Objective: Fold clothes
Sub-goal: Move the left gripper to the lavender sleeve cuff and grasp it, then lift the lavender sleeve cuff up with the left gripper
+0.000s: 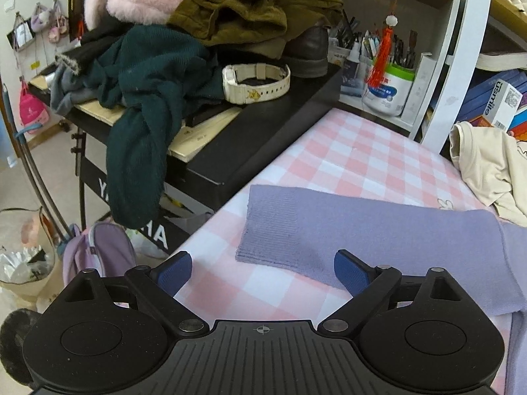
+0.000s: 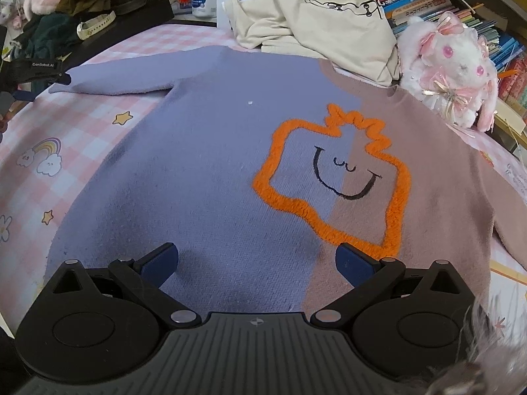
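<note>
A sweater, half lilac and half mauve, with an orange fuzzy outline and a smiling face, lies flat on the pink checked bed sheet. Its lilac left sleeve stretches out to the side, cuff toward the bed's edge. My left gripper is open and empty, just in front of the sleeve's cuff. My right gripper is open and empty, hovering over the sweater's lower hem at the seam between the two colours. The left gripper also shows at the left edge of the right wrist view.
A cream garment lies crumpled beyond the sweater's collar. A white plush rabbit sits at the back right by shelved books. A black keyboard stand beside the bed carries piled clothes and a white watch.
</note>
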A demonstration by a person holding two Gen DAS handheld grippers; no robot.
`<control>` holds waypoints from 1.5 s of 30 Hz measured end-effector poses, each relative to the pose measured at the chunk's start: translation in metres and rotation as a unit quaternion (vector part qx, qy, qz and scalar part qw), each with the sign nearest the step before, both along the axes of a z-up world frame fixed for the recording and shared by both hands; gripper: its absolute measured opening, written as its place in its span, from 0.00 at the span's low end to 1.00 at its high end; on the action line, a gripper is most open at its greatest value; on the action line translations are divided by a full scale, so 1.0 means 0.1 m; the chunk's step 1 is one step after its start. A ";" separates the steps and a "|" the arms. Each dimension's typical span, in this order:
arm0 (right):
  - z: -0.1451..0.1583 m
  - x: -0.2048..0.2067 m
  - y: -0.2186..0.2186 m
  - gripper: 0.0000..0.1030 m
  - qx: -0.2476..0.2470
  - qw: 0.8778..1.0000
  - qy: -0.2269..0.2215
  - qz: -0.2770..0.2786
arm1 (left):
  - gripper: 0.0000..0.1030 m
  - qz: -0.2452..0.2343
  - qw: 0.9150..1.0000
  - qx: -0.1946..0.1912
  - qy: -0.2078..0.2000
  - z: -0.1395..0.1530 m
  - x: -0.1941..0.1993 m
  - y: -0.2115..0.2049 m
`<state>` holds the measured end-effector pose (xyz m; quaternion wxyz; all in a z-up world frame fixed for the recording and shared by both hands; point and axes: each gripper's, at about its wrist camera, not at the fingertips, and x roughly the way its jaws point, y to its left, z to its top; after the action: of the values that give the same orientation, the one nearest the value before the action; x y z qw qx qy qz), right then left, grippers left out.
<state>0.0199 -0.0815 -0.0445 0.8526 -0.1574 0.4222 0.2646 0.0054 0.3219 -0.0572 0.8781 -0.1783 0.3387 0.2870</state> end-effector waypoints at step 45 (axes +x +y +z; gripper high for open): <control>-0.04 0.01 -0.07 1.00 -0.004 1.000 0.011 -0.011 | 0.48 -0.039 0.972 -0.182 -0.141 -0.09 0.28 -0.11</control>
<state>0.0206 -0.0885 -0.0488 0.8499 -0.1530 0.4346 0.2557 0.0332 0.3108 -0.0665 0.8804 -0.3605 0.2644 0.1579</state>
